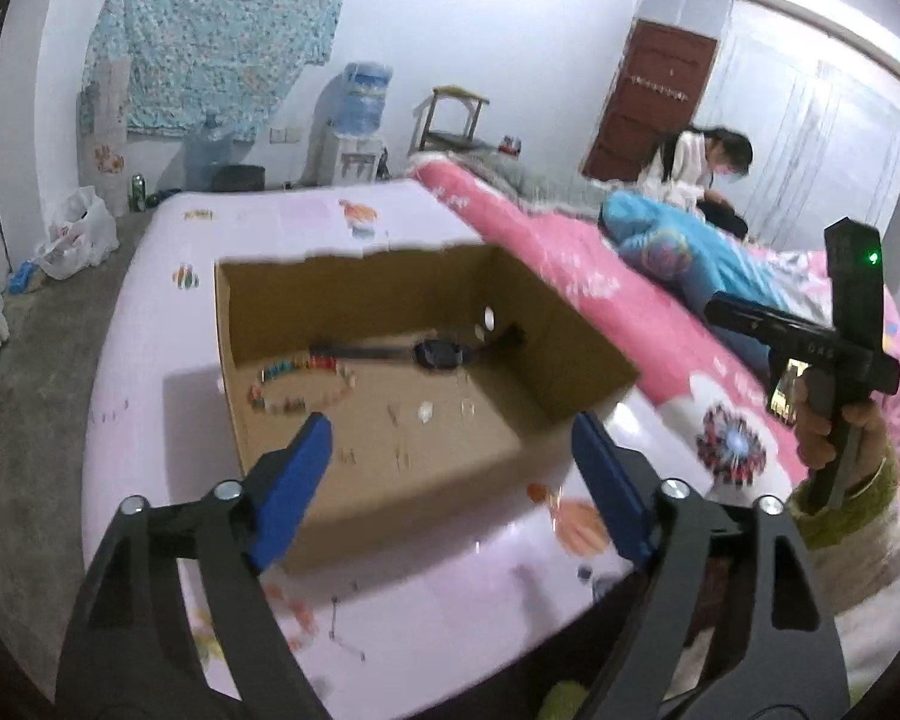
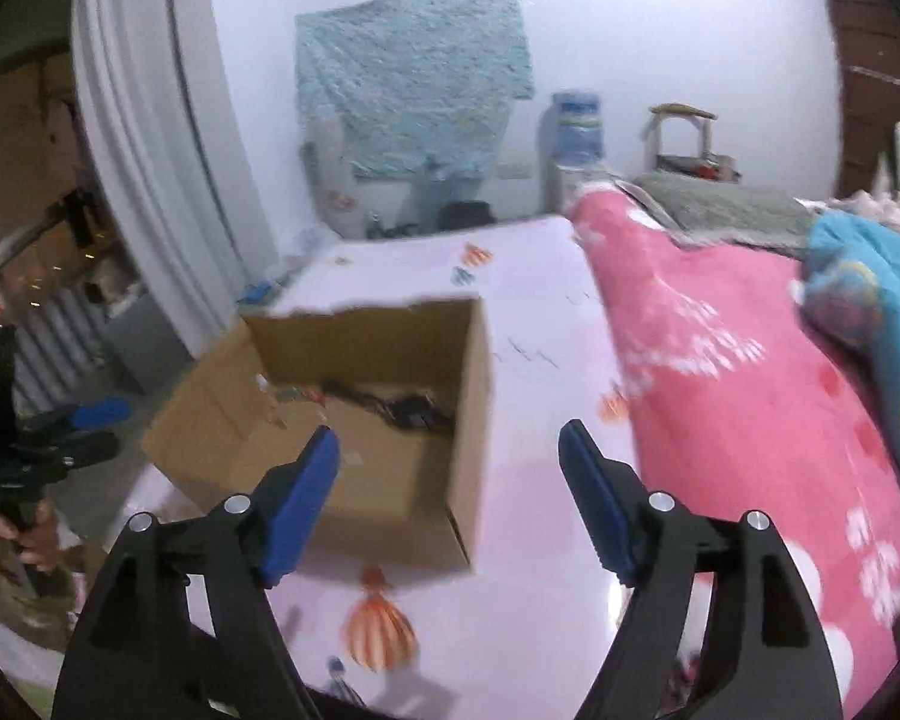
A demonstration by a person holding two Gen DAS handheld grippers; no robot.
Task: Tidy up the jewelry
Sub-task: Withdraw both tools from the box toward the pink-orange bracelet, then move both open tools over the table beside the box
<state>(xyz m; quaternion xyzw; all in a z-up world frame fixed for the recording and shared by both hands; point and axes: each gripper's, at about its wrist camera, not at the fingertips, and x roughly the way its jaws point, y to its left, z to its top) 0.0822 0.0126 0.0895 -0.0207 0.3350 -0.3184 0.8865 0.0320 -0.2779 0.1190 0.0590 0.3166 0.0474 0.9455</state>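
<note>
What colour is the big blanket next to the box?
Pink with white patterns: the blanket beside the cardboard box shows best in the right wrist view.

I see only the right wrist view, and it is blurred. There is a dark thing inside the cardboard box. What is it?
Observer: In the left wrist view it is a black watch, lying flat near the far wall of the cardboard box.
Operator: Is anything else in the box?
Observer: Yes. A colourful bead bracelet lies on the box floor to the left of the watch, close to the end of its strap.
Operator: Is the left gripper holding something?
Observer: No. The left gripper is open and empty, above the near side of the box.
</note>
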